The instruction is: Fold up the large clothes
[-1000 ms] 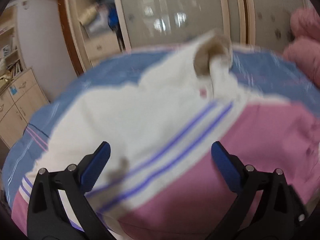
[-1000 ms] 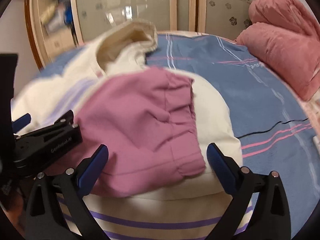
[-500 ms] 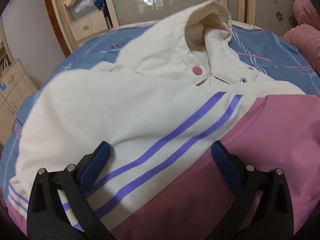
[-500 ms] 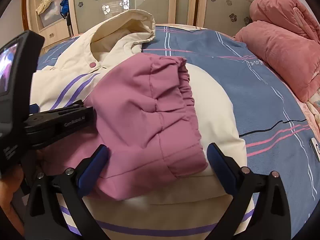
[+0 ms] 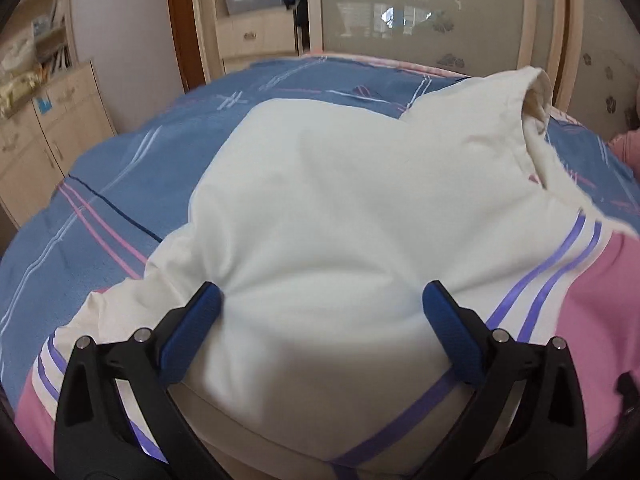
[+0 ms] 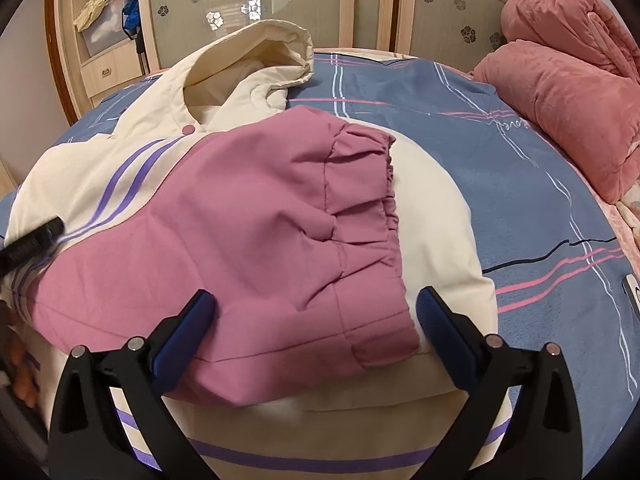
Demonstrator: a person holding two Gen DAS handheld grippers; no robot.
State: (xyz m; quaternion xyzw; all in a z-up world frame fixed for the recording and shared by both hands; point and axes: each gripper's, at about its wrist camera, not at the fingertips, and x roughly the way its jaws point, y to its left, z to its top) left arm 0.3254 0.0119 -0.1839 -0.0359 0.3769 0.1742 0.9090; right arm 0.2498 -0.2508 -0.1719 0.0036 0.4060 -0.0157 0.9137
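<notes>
A cream hooded jacket (image 5: pixel 340 208) with purple stripes and pink panels lies on the blue striped bed (image 5: pixel 120 184). In the left wrist view my left gripper (image 5: pixel 322 310) is open, its blue pads either side of a puffed cream part of the jacket, low over it. In the right wrist view the jacket (image 6: pixel 120 160) shows its hood (image 6: pixel 256 60) at the back and a pink sleeve (image 6: pixel 256 240) with a gathered cuff folded across the body. My right gripper (image 6: pixel 316 316) is open, its pads straddling the sleeve's near edge. The left gripper's black tip (image 6: pixel 32 242) shows at the left.
A folded pink blanket (image 6: pixel 560 92) lies at the bed's right back. Wardrobe doors (image 6: pixel 360 0) and open shelves (image 6: pixel 108 28) stand behind the bed. Wooden cabinets (image 5: pixel 48 128) stand to the left. A small dark object (image 6: pixel 632 292) lies at the bed's right edge.
The left gripper has swung left and down, from over the striped chest to the cream side part. The right gripper has stayed over the folded pink sleeve.
</notes>
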